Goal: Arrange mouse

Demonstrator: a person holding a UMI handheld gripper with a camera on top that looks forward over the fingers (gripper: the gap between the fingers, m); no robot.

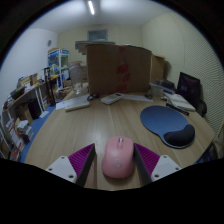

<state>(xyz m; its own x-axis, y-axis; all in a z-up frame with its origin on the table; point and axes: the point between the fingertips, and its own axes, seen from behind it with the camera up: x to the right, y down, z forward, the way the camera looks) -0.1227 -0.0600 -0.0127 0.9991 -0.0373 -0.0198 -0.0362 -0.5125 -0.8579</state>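
A pink mouse (118, 158) lies on the wooden table (90, 130) between my gripper's (115, 150) two fingers. The fingers are open. There is a small gap between the mouse and the left pad (84, 160), and the right pad (145, 160) is very close to the mouse's side. A blue oval mouse mat (163, 123) with a dark wrist rest lies on the table beyond the fingers, to the right.
A big cardboard box (118, 68) stands at the table's far edge. White flat items (75, 103) and papers (130, 97) lie before it. A dark screen (188, 88) stands at the far right. Cluttered shelves (25, 105) line the left wall.
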